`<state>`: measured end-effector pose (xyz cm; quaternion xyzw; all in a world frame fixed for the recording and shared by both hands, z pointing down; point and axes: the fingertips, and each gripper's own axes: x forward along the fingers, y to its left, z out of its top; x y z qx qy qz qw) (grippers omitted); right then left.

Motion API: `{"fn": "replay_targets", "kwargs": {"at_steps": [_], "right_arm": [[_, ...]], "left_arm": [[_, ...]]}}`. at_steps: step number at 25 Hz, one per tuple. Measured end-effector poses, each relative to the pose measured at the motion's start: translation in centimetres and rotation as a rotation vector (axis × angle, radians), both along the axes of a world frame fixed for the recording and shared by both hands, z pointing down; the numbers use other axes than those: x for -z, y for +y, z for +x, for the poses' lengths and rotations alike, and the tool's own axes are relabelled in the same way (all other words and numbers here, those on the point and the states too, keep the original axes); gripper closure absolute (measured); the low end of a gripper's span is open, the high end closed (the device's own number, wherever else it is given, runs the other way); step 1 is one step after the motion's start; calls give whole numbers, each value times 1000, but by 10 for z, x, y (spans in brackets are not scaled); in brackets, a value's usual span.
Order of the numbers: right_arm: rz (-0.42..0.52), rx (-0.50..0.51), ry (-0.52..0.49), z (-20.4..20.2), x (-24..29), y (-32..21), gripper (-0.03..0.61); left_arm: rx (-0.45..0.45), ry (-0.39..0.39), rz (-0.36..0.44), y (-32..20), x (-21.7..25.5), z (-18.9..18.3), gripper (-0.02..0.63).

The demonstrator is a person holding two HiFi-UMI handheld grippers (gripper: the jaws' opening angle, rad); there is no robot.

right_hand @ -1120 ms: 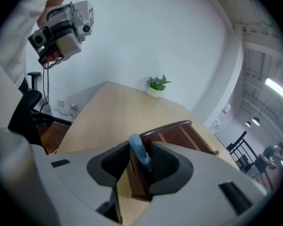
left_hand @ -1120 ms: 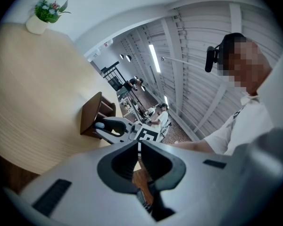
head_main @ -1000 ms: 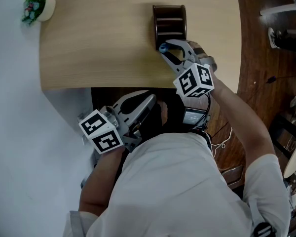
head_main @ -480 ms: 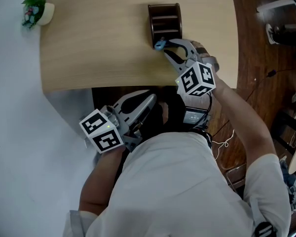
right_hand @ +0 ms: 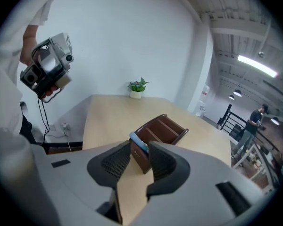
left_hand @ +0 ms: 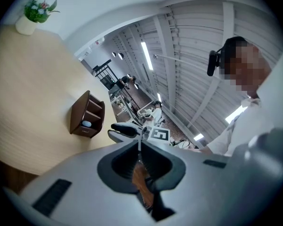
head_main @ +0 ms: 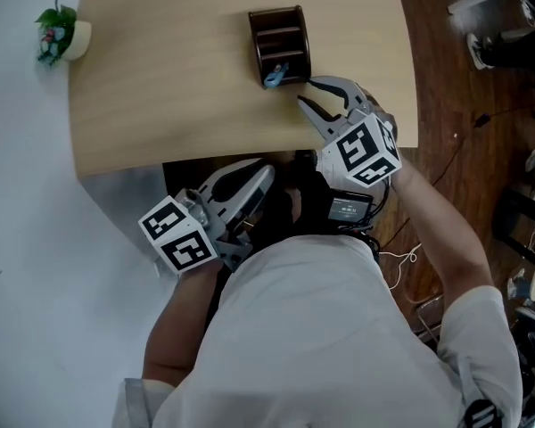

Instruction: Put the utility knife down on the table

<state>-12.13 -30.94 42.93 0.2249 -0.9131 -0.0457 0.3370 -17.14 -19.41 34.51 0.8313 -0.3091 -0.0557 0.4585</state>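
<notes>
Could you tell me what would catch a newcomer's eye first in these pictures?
A dark brown organiser sits on the pale wooden table, with a light blue object, probably the utility knife, at its near end. Just before it the right gripper hangs open and empty, while the left gripper sits shut off the table's near edge. A small potted plant marks the far left corner.

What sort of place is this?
Probably a work area inside a big industrial hall: a high ribbed ceiling with strip lights, a metal railing, and a wooden table carrying a small potted plant and a brown desk organizer.
</notes>
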Motion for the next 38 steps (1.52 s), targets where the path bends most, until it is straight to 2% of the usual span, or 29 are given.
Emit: {"fn": "replay_targets", "kwargs": {"at_steps": [8,10,15,23,38], "right_arm": [[-131,-160,-139,21,45,33,463],[-169,-219,-181,28,55,43,520],[-260,-348,-297,43,78,68,545],[-266,-451,-354,58,102,100,577],[-274,-517,-472,88,143,135,578]], "left_arm": [[-43,6,37,9,9,6,611],[-61,12,46,14,12,9,611],[-101,22,68,29,17,15,611],[-117,27,98,45,30,10,611],[-141,3,158,59,45,9,611]]}}
